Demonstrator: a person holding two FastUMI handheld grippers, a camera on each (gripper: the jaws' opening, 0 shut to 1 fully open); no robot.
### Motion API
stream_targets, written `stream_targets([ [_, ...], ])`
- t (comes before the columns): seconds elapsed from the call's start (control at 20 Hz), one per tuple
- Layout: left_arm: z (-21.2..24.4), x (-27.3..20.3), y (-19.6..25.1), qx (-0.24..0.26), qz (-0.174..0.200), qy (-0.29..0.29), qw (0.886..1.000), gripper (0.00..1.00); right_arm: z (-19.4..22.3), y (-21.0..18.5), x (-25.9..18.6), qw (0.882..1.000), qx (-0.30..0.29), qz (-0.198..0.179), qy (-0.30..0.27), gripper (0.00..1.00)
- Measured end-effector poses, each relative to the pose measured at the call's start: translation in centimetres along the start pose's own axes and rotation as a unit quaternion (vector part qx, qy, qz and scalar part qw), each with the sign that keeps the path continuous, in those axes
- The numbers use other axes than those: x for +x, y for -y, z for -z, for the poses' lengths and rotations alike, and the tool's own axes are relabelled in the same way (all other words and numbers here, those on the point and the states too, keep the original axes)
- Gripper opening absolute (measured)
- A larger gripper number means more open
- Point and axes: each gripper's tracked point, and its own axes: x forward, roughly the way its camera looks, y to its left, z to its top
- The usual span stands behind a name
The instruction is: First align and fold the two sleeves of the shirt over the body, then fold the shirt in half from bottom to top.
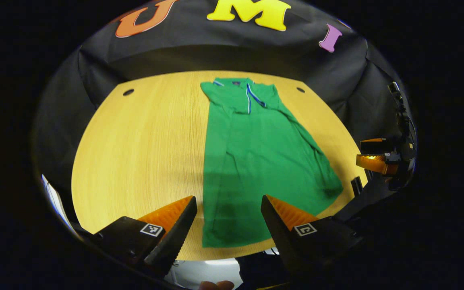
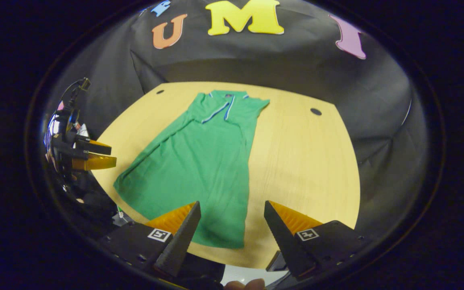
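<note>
A green shirt (image 1: 256, 161) with a striped collar lies flat on the wooden table (image 1: 143, 153), collar at the far end, both sleeves folded in over the body. My left gripper (image 1: 228, 205) hovers open above the shirt's near left hem corner, nothing between its fingers. In the right gripper view the same shirt (image 2: 199, 161) runs from the collar down to its near hem. My right gripper (image 2: 232, 211) is open above the near right hem corner. The right gripper (image 1: 377, 159) also shows at the far right of the left gripper view, and the left gripper (image 2: 91, 157) at the left of the right gripper view.
The table (image 2: 304, 161) has small round holes (image 1: 128, 92) (image 1: 300, 90) near its far corners. Bare wood lies on both sides of the shirt. Black cloth walls surround the table. The near table edge runs just below the hem.
</note>
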Motion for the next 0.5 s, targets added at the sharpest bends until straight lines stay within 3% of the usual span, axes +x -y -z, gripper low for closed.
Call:
stream_targets([
  [0.25, 5.5, 1.1, -0.9, -0.046, -0.003, -0.090, 0.995, 1.00, 5.1, 0.4, 2.2, 0.998, 0.002, 0.004, -0.068, 0.96],
  [0.5, 7.1, 1.4, -1.8, -0.070, -0.014, -0.125, 0.990, 1.00, 7.1, 0.1, 3.6, 0.995, -0.001, 0.001, -0.105, 0.97],
])
